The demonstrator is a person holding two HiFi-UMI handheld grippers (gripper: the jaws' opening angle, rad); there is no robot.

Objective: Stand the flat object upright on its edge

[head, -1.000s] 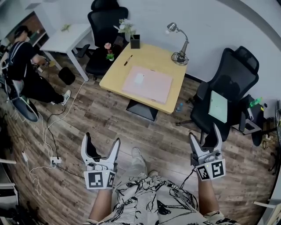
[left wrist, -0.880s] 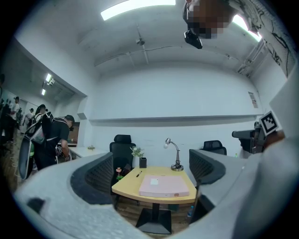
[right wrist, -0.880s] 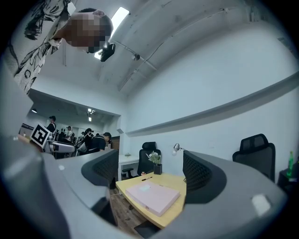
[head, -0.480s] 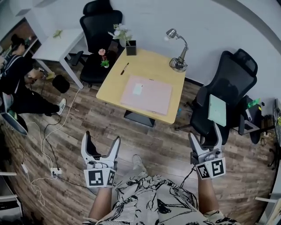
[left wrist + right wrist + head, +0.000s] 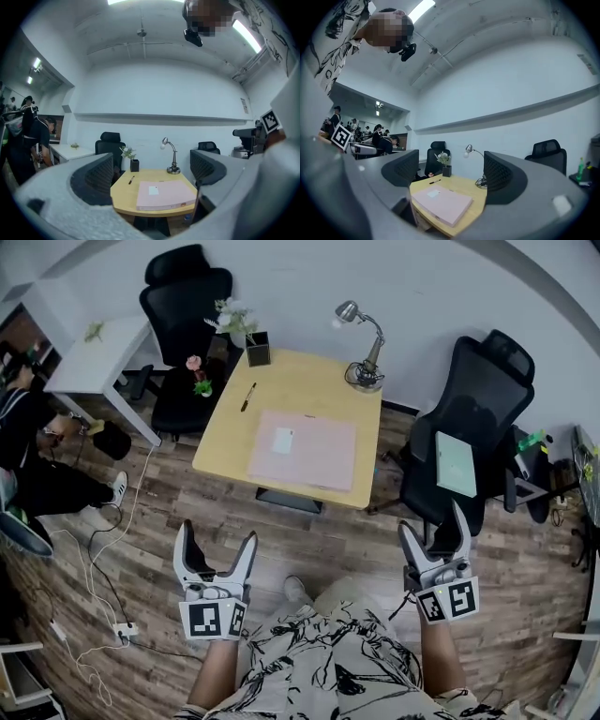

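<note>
On desk (image 5: 314, 381), pink folder (image 5: 302, 448) flat, well beyond left tool (image 5: 217, 532), right tool (image 5: 432, 518); both jaws apart.

The person wears a loose white shirt (image 5: 319, 664) with a bold black brush-stroke print, while the left gripper (image 5: 217, 538) and right gripper (image 5: 433, 521) are pale grey, with dark ribbed pads (image 5: 96, 180) and black-and-white square-marker cubes (image 5: 213, 620)

Head view: high above, looking steeply down, well back from the counter (image 5: 300, 385).
Left gripper view: level, squarely facing the counter's near edge, well apart from it.
Right gripper view: level, facing the counter obliquely from its right, well apart.
Shared: all three take in the counter, lamp (image 5: 364, 376) and pink flat object (image 5: 302, 448).
</note>
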